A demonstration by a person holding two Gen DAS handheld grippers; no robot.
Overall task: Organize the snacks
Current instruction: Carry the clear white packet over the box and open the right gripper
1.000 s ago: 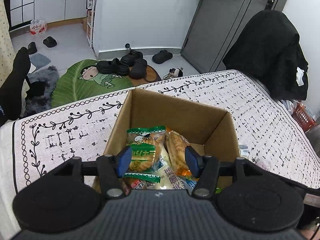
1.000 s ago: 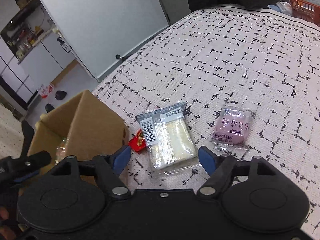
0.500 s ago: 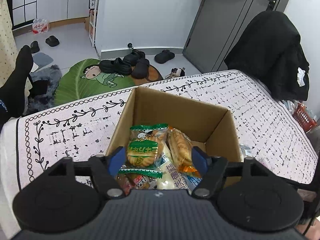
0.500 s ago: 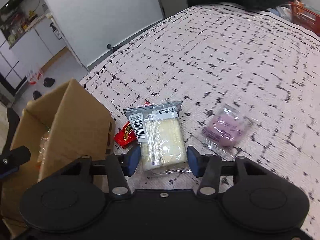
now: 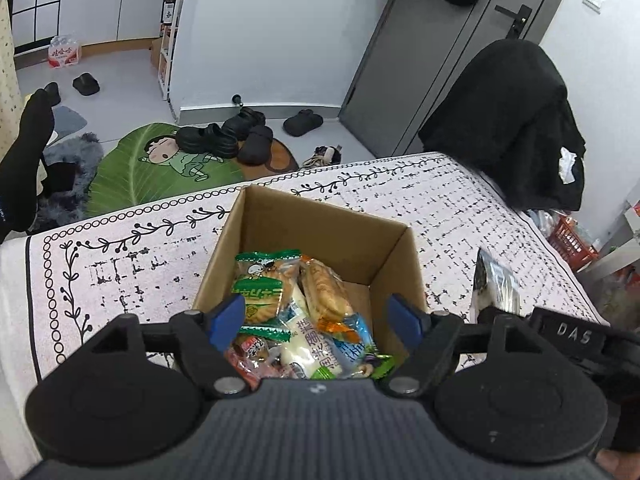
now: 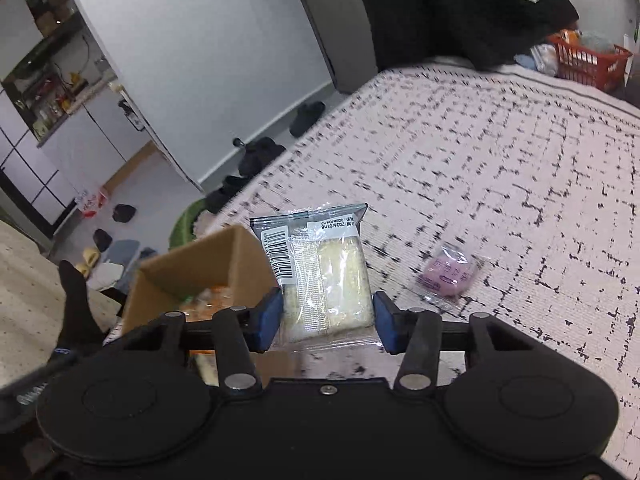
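An open cardboard box (image 5: 320, 232) stands on the patterned tablecloth (image 5: 120, 264) and holds several snack packets, among them a green cookie packet (image 5: 260, 284). My left gripper (image 5: 316, 316) hovers over the box, open, with nothing between its blue pads. My right gripper (image 6: 326, 316) is shut on a clear packet of pale cake (image 6: 324, 272) and holds it in the air beside the box (image 6: 208, 256). The same packet (image 5: 496, 280) shows at the right of the box in the left wrist view. A purple packet (image 6: 448, 272) lies on the cloth to the right.
A black coat (image 5: 504, 128) hangs over a chair at the table's far right corner. A red basket (image 6: 588, 60) sits beyond the far edge. Shoes (image 5: 224, 140) and a green mat lie on the floor. A person's black-socked foot (image 5: 24, 152) is at the left.
My right gripper closed on the clear cake packet and lifted it off the cloth toward the box. My left gripper's jaws widened and it drew back a little above the box.
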